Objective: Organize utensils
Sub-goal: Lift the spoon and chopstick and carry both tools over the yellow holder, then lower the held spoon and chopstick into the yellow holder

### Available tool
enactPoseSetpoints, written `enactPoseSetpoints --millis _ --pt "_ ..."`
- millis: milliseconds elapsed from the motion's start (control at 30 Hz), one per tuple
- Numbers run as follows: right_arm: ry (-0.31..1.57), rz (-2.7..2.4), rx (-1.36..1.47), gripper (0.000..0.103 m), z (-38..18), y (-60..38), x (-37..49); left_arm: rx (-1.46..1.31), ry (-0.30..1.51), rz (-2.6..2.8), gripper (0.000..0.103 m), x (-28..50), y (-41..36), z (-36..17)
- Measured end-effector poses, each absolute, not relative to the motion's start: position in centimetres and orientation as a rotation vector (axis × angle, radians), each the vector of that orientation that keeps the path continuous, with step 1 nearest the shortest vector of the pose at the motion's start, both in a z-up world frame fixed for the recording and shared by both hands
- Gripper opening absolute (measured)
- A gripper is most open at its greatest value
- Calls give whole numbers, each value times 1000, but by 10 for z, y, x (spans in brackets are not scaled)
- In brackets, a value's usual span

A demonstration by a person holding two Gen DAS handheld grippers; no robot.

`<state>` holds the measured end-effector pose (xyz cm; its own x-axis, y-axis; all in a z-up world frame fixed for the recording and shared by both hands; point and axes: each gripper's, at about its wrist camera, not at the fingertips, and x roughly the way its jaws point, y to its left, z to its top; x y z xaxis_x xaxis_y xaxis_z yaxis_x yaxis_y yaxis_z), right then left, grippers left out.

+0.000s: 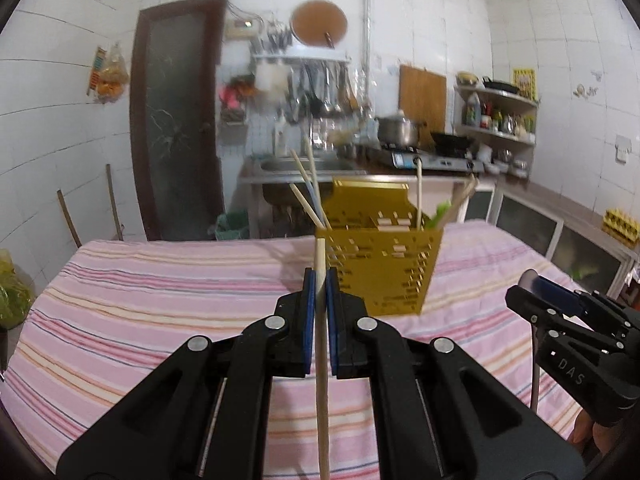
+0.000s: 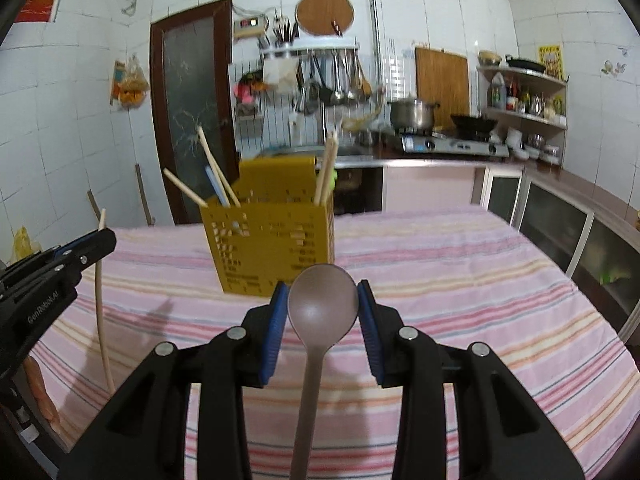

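Observation:
A yellow perforated utensil holder [image 1: 382,260] stands on the striped cloth with several chopsticks leaning in it. My left gripper [image 1: 320,280] is shut on a pale chopstick [image 1: 322,380] that runs back toward the camera, held just in front of the holder. My right gripper [image 2: 322,296] is shut on the bowl of a grey-brown spoon [image 2: 322,300], handle trailing down toward the lens, close before the holder [image 2: 272,240]. In the right wrist view the left gripper [image 2: 102,240] shows at the left with its chopstick [image 2: 100,312] hanging down. The right gripper [image 1: 534,284] appears at the right edge of the left wrist view.
The table is covered by a pink striped cloth [image 1: 160,300]. Behind it are a sink [image 1: 280,166], a gas stove with a pot [image 2: 412,114], hanging ladles, shelves and a dark door [image 1: 176,116]. Low cabinets [image 2: 560,216] run along the right side.

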<state>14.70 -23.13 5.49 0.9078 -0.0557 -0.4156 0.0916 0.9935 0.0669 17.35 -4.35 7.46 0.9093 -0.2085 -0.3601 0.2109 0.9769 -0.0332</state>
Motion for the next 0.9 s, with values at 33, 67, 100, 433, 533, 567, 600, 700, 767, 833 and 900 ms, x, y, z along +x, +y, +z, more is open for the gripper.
enactPoseSetpoints --millis 33,67,100,433,533,567,600,700,767,833,900 --pt "409 -77 82 36 57 -231 147 3 355 -212 4 172 -41 77" --pt "387 -80 77 36 59 -230 146 1 339 -208 4 171 -39 80" --pt "371 -82 75 36 60 -229 145 1 325 -202 4 171 -38 82" --pt "304 -66 62 36 69 -223 153 -13 310 -213 4 178 -33 93" --pt "302 -59 63 36 71 -222 155 -7 303 -222 4 179 -34 99" --pt "304 -54 63 36 72 -223 156 -5 299 -223 4 179 -34 101" --pt "305 -50 61 36 73 -223 156 -6 297 -227 4 179 -34 104" --pt "301 -46 52 36 79 -223 159 -14 290 -240 4 180 -35 113" --pt "290 -41 47 36 85 -223 161 -21 285 -250 4 182 -35 121" --pt "266 -41 45 36 94 -224 165 -19 265 -258 4 183 -38 133" --pt "238 -42 47 36 107 -225 172 -8 232 -260 4 186 -41 148"
